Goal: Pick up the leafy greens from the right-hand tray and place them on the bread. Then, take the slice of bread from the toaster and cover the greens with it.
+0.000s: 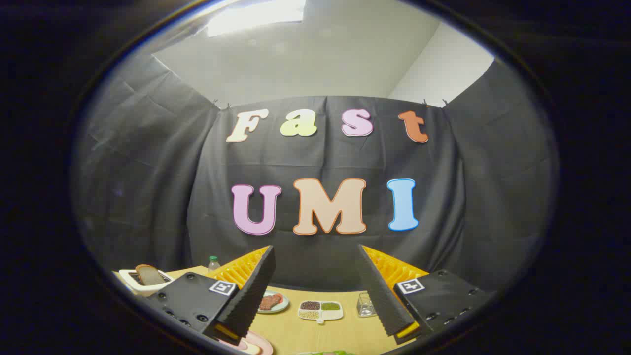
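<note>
The gripper [315, 296] is wide open and holds nothing. A bread slice [149, 274] stands in the toaster [129, 282] at far left. Something green [329, 353], perhaps the greens, lies near, between the fingers. Both steps seem not yet done.

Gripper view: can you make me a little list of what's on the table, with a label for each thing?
gripper: open, fingers spread wide, holding nothing
toaster: beyond the left finger, bread slice sticking up
small plate: reddish food on it, by the left finger
divided dish: four compartments of grains, between the fingers
wire basket: by the right finger
bottle: green cap, behind the left finger
</note>
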Available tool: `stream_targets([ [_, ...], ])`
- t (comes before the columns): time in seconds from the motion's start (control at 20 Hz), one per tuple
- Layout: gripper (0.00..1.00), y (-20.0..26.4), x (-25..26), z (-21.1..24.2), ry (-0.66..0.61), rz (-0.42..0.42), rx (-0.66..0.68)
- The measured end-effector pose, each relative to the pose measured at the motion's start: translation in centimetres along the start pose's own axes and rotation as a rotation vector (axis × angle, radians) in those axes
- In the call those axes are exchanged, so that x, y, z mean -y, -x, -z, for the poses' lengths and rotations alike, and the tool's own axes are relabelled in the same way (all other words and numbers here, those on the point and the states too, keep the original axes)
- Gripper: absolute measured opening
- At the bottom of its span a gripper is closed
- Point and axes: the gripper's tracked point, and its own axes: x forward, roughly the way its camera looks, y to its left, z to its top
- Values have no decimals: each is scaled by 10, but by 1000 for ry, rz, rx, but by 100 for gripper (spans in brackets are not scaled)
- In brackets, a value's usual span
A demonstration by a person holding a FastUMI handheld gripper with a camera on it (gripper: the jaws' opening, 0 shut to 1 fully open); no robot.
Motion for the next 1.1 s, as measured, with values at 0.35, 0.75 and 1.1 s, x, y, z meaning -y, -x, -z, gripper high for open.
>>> stream_targets([
  [0.35, 100, -3, 8, 2, 0, 2, -1],
  [0.75, 100, -7, 15, 1, -17, 2, -1],
  [1.1, 100, -6, 14, 10, 6, -25, -23],
])
